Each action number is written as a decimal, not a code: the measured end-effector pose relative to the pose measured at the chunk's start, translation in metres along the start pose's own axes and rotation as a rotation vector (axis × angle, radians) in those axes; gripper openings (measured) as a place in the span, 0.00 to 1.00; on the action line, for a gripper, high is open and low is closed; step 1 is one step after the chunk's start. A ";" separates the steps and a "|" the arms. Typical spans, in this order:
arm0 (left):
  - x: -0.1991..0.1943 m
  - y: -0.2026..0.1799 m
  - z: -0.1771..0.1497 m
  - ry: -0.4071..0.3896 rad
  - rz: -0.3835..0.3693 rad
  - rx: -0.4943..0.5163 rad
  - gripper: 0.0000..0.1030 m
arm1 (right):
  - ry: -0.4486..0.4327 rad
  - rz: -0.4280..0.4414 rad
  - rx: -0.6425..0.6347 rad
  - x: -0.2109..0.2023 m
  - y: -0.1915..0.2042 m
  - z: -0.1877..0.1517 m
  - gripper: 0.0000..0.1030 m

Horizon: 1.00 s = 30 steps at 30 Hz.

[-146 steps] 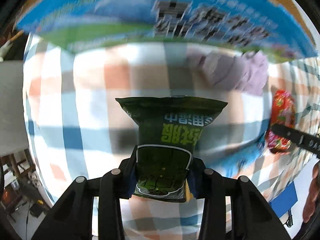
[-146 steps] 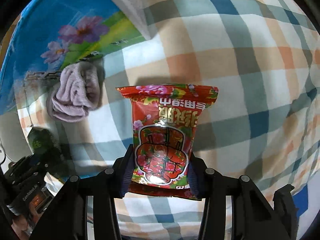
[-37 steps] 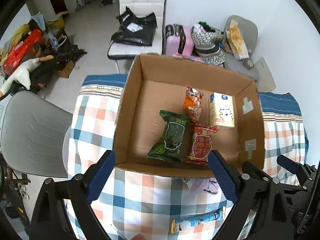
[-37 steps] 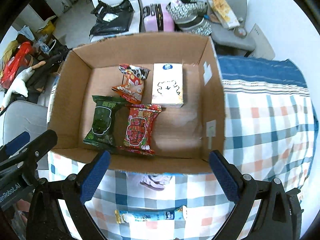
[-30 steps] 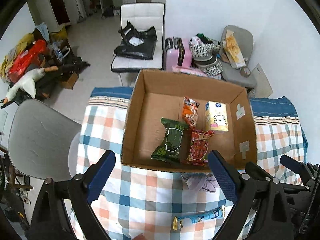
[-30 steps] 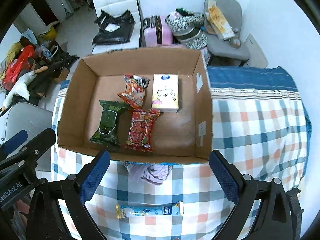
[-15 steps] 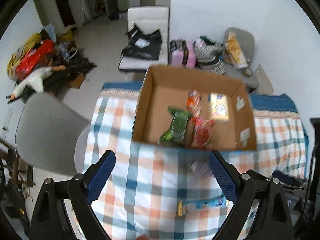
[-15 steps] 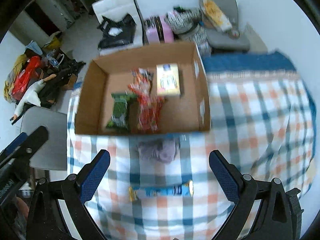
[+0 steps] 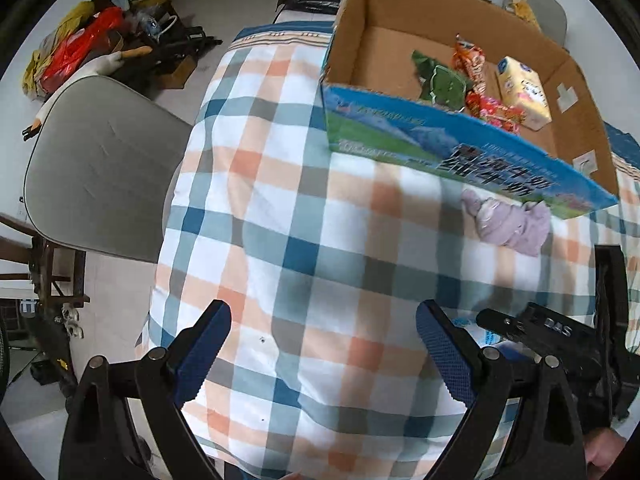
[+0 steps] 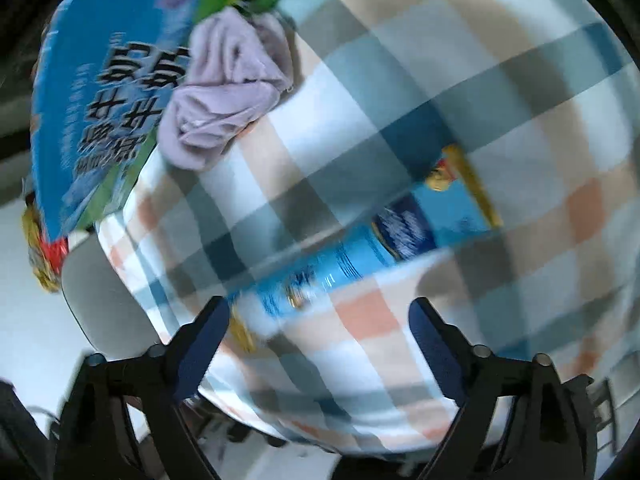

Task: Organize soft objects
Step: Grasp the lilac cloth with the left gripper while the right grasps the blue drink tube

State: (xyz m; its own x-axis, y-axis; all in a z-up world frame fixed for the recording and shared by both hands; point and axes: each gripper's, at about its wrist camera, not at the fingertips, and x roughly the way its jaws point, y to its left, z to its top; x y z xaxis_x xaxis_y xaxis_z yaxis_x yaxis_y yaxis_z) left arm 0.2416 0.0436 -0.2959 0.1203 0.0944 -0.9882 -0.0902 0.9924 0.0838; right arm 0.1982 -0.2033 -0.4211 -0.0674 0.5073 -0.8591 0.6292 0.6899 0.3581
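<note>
Currently, my left gripper (image 9: 322,350) has its jaws spread wide with nothing between them, positioned over the checked tablecloth (image 9: 280,208). My right gripper (image 10: 318,338) is likewise wide apart and empty, close above the same cloth.

Item positions, left wrist view:
- The cardboard box (image 9: 452,152) sits on the far side of the table, its blue printed wall facing me.
- Inside it lie a green snack packet (image 9: 442,82), a red snack packet (image 9: 490,110), an orange snack packet (image 9: 468,60) and a yellow tissue pack (image 9: 522,90).
- A crumpled lilac cloth (image 9: 508,222) lies on the tablecloth, touching the foot of the box's front wall.
- A grey chair (image 9: 96,168) stands at the left edge of the table.

Right wrist view: the lilac cloth appears at upper left against the box wall. A long blue packet (image 10: 380,240) lies on the tablecloth, ahead of the right gripper's fingers (image 10: 204,336); the frame is motion-blurred, so I cannot tell whether the left fingertip touches its near end.
</note>
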 end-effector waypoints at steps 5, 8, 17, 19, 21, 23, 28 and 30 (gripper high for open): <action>-0.003 -0.011 0.005 -0.005 -0.021 0.043 0.92 | -0.029 -0.054 -0.027 0.013 0.007 -0.001 0.33; -0.001 -0.031 0.010 0.008 -0.056 0.092 0.92 | -0.016 -0.106 -0.095 0.006 0.008 -0.001 0.27; 0.027 -0.122 0.030 0.069 -0.168 0.229 0.92 | -0.060 -0.414 -0.369 -0.035 -0.006 0.013 0.20; 0.041 -0.136 0.037 0.104 -0.190 0.224 0.92 | -0.052 -0.411 -0.359 -0.041 -0.015 0.021 0.20; 0.055 -0.144 0.046 0.130 -0.222 0.190 0.92 | -0.051 -0.394 -0.338 -0.046 -0.022 0.030 0.20; 0.067 -0.149 0.053 0.142 -0.230 0.166 0.92 | -0.059 -0.365 -0.314 -0.050 -0.027 0.040 0.20; 0.089 -0.166 0.065 0.170 -0.228 0.162 0.92 | -0.072 -0.322 -0.286 -0.054 -0.033 0.055 0.21; 0.096 -0.174 0.068 0.177 -0.225 0.164 0.92 | -0.084 -0.316 -0.279 -0.055 -0.033 0.059 0.21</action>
State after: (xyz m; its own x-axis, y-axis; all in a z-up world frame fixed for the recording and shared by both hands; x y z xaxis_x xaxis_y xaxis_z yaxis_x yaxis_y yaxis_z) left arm 0.3361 -0.1141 -0.3970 -0.0561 -0.1293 -0.9900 0.0812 0.9877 -0.1336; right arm 0.2265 -0.2847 -0.4074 -0.1521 0.2128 -0.9652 0.3531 0.9238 0.1481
